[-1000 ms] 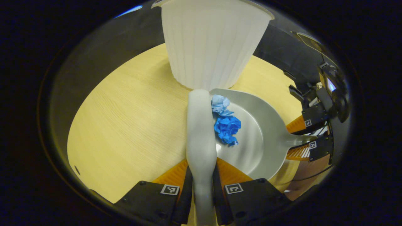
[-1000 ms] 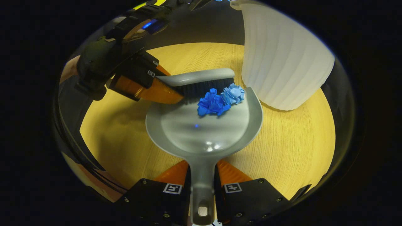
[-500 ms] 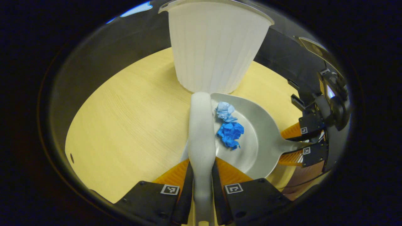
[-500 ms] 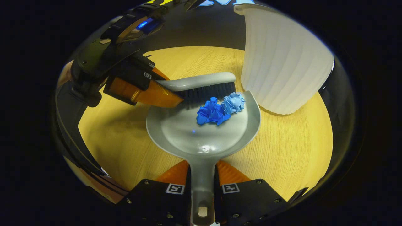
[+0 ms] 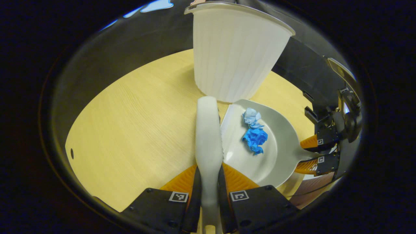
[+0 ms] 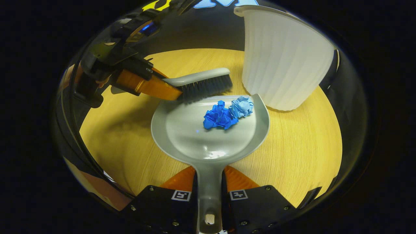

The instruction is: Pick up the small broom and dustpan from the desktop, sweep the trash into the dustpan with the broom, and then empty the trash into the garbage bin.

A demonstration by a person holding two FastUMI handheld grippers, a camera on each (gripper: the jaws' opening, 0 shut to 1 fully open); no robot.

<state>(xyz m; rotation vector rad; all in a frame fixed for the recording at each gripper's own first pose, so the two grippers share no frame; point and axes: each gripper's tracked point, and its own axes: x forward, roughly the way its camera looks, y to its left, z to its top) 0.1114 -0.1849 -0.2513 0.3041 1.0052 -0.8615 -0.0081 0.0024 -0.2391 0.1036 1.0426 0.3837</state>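
Two paper wads [image 6: 227,112] lying in one dustpan [image 6: 195,139] on the desk [image 6: 292,152], beside one bin [image 6: 286,65]. Right gripper [image 6: 209,182] clamped on dustpan handle; left gripper [image 5: 209,177] clamped on one broom [image 5: 208,130], just past the pan's lip.

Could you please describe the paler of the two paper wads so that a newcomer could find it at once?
Start at the tall white ribbed garbage bin on the wooden desktop; the grey dustpan lies just in front of it. Two crumpled wads sit touching near the pan's open edge. The pale blue wad is the one nearer the bin, lighter than the deep blue wad beside it.
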